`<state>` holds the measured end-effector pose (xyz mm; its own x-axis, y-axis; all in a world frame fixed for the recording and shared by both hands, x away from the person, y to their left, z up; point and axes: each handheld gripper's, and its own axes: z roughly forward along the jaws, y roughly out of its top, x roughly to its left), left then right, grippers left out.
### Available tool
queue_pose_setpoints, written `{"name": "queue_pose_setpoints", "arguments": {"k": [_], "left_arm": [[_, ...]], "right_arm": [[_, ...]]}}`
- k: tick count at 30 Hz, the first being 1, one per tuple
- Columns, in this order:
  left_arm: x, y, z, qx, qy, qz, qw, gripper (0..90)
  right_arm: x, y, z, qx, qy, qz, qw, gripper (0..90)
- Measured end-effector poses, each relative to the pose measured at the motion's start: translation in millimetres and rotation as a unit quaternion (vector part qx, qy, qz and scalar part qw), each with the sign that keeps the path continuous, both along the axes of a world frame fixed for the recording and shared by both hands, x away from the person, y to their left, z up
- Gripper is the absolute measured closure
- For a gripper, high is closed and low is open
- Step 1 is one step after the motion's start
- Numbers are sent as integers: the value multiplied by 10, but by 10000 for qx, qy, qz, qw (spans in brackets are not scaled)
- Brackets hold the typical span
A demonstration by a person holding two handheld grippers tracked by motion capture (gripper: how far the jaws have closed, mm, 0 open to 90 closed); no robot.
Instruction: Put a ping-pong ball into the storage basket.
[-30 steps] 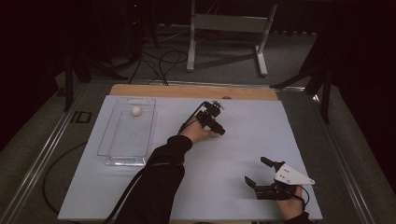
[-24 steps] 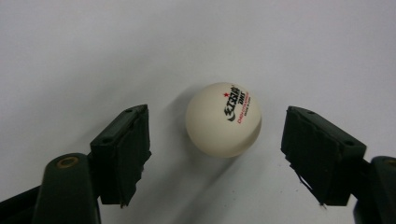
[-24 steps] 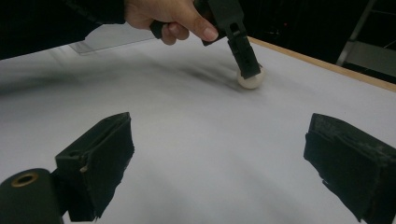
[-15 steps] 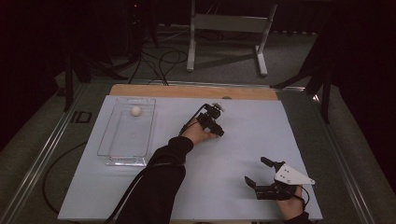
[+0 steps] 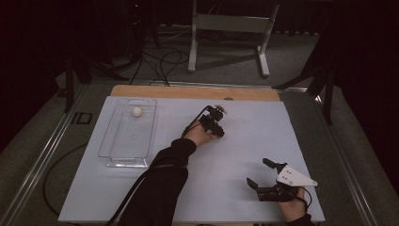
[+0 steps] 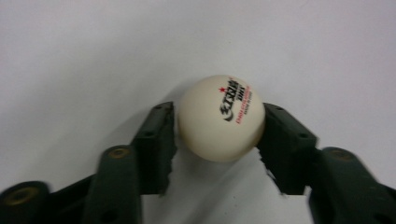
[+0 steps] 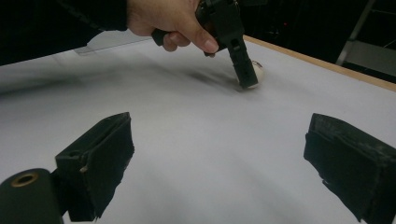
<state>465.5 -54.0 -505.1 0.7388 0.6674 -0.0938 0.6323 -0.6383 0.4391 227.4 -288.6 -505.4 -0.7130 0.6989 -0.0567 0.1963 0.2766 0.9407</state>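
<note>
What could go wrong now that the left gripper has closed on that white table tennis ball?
The left gripper pinches the smooth round white table tennis ball between its black fingers, so the ball may squirt out and roll off the white tabletop. It could also bounce out of the clear plastic tray.

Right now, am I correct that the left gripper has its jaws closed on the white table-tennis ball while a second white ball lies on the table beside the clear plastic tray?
Not quite: the second white ball lies inside the clear plastic tray, at its far end, as the high view shows. The rest holds: the left gripper has its jaws closed on the white table-tennis ball.
</note>
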Motion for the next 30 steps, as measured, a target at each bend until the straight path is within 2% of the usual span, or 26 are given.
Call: {"name": "queue_pose_setpoints", "arguments": {"k": [12, 30], "left_arm": [[-46, 2, 89, 46, 41, -152, 9999, 520], [-179, 66, 299, 172, 78, -552, 9983, 522]], "right_arm": [[-3, 0, 6, 1, -24, -12, 10000, 84], [0, -1, 4, -16, -20, -29, 10000, 84]]}}
